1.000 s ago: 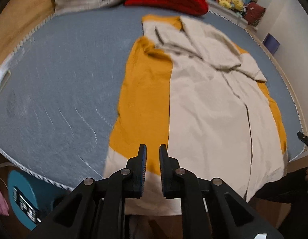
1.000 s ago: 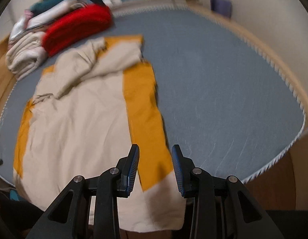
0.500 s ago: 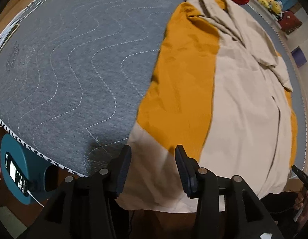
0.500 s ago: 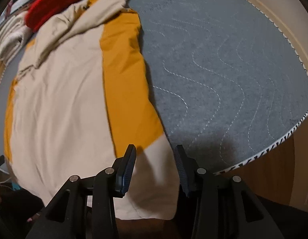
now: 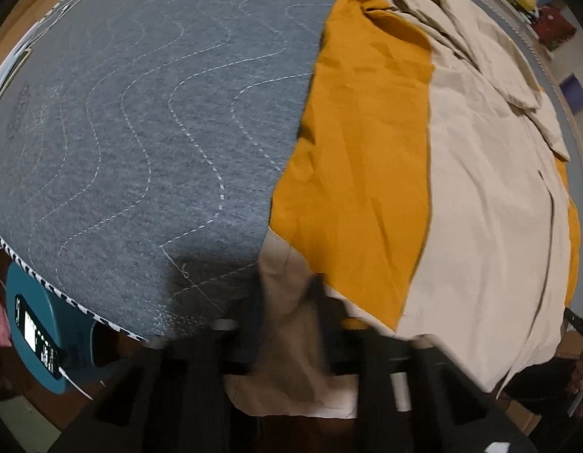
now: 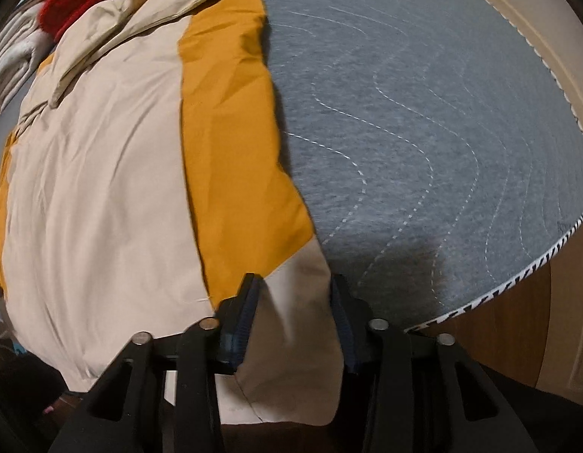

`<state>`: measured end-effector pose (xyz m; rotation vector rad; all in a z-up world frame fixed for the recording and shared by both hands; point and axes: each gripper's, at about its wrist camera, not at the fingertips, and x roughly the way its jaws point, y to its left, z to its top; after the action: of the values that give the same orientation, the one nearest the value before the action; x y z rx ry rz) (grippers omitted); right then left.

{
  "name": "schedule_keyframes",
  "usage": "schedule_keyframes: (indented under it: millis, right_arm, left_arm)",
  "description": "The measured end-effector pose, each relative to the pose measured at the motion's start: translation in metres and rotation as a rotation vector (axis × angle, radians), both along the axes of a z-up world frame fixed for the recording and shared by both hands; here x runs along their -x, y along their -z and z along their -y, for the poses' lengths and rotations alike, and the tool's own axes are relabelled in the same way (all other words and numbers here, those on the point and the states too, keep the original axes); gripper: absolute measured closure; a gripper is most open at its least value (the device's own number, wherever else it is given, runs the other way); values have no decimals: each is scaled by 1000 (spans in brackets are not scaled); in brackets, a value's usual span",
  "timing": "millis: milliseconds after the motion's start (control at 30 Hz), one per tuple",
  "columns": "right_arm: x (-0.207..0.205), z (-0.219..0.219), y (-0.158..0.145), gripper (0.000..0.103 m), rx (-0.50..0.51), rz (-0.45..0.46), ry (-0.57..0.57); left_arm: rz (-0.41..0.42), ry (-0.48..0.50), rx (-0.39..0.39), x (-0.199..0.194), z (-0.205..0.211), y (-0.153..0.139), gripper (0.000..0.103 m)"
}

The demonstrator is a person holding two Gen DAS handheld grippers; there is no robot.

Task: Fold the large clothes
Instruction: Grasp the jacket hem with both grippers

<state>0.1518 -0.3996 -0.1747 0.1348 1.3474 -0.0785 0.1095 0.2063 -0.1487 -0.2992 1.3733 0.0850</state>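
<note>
Garment (image 6: 102,173) hem corners between parted fingers (image 6: 246,302) of both grippers.

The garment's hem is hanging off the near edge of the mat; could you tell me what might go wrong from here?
Both grippers straddle the beige hem, jaws open: the right gripper may pinch only one layer. The left gripper is motion-blurred, so its grab could miss. Lifting might drag the folded sleeves out of place.
</note>
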Motion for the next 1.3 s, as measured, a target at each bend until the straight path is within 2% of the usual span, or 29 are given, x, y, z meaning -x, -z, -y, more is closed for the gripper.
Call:
schedule_keyframes:
  millis: [67,133,233,300,433,533,700,833,933,1000,1067,1167,1233,1300]
  right_arm:
    - [3,-3,-4,95,-19,22,-13]
    - [6,-4,-17,97,-52,77,-15]
    - [10,1,-30,97,-97,129,2]
    - [8,2,-20,91,-77,79,24]
    - [2,-1,2,84,-51,-14,24]
    - [2,-10,1,84,-20,-11,-2]
    - [2,-10,2,81,-54,-18,23]
    - [3,-2,3,77,-40,-22,16]
    - [2,9,2,65,-33,-16,54]
    - [3,14,0,46,-33,-6,87]
    - [2,20,0,39,-21,-4,121]
    - [-1,20,5,39,-66,-23,112]
    - [-2,10,6,41,-43,-24,66]
    - [-4,-3,6,68,-33,-13,6]
  left_arm:
    - [43,-3,29,5,-2,-12,96]
    - [81,6,67,9,-4,-22,96]
    - [26,16,45,9,-2,-10,92]
    - [-13,5,38,7,-2,-1,87]
    - [-19,-1,30,6,2,2,85]
    - [-14,-11,30,8,0,4,84]
    - [-11,26,-13,1,12,7,85]
    - [-9,29,-20,0,16,6,85]
    - [-9,27,-18,-1,18,7,85]
    - [-12,26,-18,-2,18,8,85]
    - [-15,25,-19,-2,17,8,85]
    - [-17,29,-21,-3,18,9,85]
    - [-15,31,-22,-3,18,9,85]
    - [-11,33,-23,-2,18,8,86]
